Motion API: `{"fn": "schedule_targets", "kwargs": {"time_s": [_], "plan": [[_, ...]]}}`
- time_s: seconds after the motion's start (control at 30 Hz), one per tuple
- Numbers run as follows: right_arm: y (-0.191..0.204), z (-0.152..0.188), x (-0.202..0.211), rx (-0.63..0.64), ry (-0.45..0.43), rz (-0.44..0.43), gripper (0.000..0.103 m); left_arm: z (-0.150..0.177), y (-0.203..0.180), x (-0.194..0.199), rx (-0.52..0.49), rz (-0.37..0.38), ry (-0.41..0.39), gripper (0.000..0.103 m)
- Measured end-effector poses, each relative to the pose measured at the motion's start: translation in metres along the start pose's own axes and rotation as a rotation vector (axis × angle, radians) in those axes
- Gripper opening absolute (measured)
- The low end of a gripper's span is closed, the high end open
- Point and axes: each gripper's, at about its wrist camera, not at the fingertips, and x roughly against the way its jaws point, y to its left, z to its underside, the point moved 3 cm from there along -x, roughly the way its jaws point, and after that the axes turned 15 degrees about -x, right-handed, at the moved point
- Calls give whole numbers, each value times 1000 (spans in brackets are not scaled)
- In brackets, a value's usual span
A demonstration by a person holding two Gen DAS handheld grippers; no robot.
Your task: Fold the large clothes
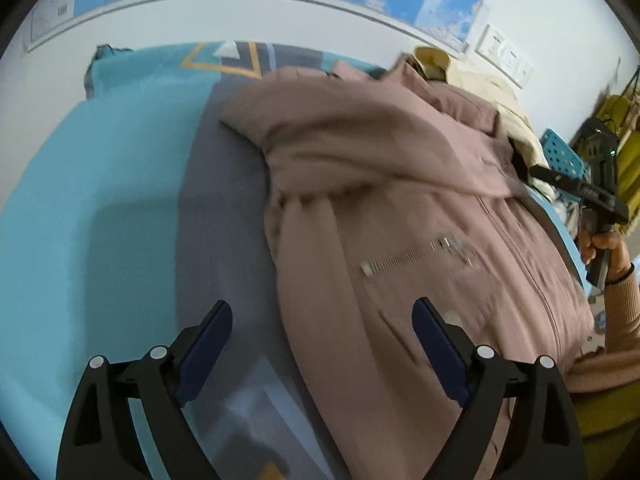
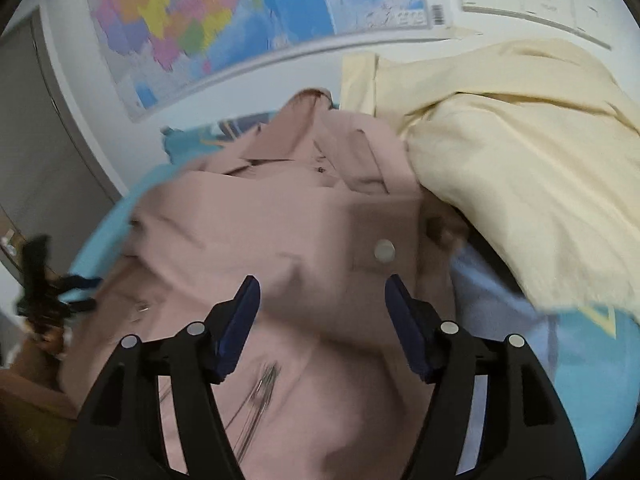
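Pink jacket spread on bed; cream garment beside its collar. Left gripper and right gripper above jacket, fingers wide, holding nothing.

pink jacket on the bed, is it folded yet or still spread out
Partly folded. The dusty-pink zip jacket has one sleeve laid across its front, while its body lies spread lengthwise on the grey and teal bed cover.
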Motion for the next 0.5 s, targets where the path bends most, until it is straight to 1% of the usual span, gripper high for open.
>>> {"fn": "schedule_targets", "kwargs": {"time_s": [0.07, 0.1, 0.17, 0.23, 0.3, 0.33, 0.4, 0.47, 0.5], "plan": [[-14, 12, 24, -52, 18, -29, 74, 7, -9, 3, -11, 17, -3, 91], [-21, 18, 31, -79, 30, -39, 75, 10, -13, 4, -12, 31, -4, 91], [-37, 37, 46, -137, 48, -34, 75, 16, -22, 8, -13, 59, 0, 93], [-50, 52, 59, -174, 67, -28, 78, 21, -28, 11, -23, 87, 9, 93], [-65, 71, 69, -221, 98, -27, 80, 28, -38, 13, -36, 129, 19, 96], [-69, 79, 73, -240, 105, -41, 80, 30, -42, 15, -45, 146, 21, 96], [-75, 95, 78, -286, 128, -96, 80, 36, -50, 19, -44, 213, 22, 96], [-73, 106, 78, -283, 150, -105, 80, 40, -54, 21, -26, 261, 19, 96], [-70, 114, 76, -280, 167, -131, 80, 42, -55, 22, -19, 275, 18, 96]]}}
